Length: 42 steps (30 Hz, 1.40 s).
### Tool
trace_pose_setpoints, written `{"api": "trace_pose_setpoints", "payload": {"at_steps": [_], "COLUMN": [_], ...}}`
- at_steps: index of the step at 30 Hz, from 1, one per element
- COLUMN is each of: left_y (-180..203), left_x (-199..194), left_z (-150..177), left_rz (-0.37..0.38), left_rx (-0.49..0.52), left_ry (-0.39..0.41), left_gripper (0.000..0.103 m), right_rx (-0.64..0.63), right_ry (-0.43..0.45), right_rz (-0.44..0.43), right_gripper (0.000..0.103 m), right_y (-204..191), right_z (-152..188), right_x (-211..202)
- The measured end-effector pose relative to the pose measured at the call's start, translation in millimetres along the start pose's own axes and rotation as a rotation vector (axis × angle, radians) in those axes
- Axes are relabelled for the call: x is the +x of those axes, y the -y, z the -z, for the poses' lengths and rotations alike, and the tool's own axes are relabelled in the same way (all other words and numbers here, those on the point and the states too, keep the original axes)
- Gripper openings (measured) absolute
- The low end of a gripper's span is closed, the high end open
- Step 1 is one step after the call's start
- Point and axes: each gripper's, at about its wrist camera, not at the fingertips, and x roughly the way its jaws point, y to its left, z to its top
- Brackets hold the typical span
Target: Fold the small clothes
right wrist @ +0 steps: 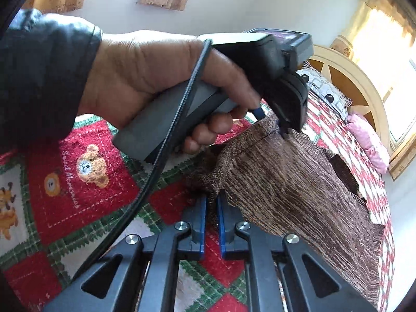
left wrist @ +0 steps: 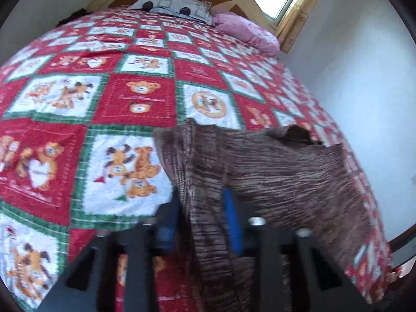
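A small brown knit garment (left wrist: pixel 273 176) hangs lifted above the bed, its dark neck opening (left wrist: pixel 299 132) at the far edge. In the left wrist view my left gripper (left wrist: pixel 201 208) is shut on one bunched edge, the cloth running between its blue pads (left wrist: pixel 232 221). The right wrist view shows the same garment (right wrist: pixel 286 182) stretched between both grippers. My right gripper (right wrist: pixel 211 208) is shut on a thin fold at its near corner. A hand (right wrist: pixel 145 72) holds the left gripper (right wrist: pixel 282 130), which pinches the upper edge.
A red, white and green teddy-bear quilt (left wrist: pixel 140 96) covers the bed. A grey patterned pillow (left wrist: pixel 171 6) and a pink pillow (left wrist: pixel 244 31) lie by the arched headboard (right wrist: pixel 345 78). The white wall (left wrist: pixel 351 78) runs along the bed's right side. A black cable (right wrist: pixel 161 161) trails from the left gripper.
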Motion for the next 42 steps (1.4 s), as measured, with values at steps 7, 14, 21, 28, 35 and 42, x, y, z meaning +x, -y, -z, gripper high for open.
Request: {"api": "trace_pose_setpoints", "payload": {"at_steps": [7,14,21,28,35,42], "left_y": [12.5,35.3,74.5,126.5,183.7,227.5], "left_x": [-8.9,-29.6,-35.4,-29.2,-1.0,40.4], "left_z": [-0.5,-12.5,-25.3,-40.8,-47.0,-42.8], "left_rz": [-0.003,0.069,0.105,0.132,0.145,0.167], "left_rx": [-0.022,-0.038,-0.032,0.014,0.082,0.126], "left_ry": [0.05,0.103,0.143,0.157,0.129,0.054], "left_gripper": [0.013,0.013,0.013,0.013,0.013,0.013], "right_rx": [0.054,0.164,0.285,0.453,0.594,0.708], "right_ry": [0.053,0.105,0.156,0.187,0.176,0.136], "right_rz": [0.017,0.017,0.013,0.011,0.002,0.013], "right_gripper": [0.006,0.006,0.006,0.006,0.006,0.006], "right_y": [27.3,62.5,99.7,150.2,193.2,233.4], "right_z": [3.0,12.6,30.1,63.3,102.1,150.0], "right_x": [-26.5,-55.0,-81.4,-106.5,-116.8,-113.8]}}
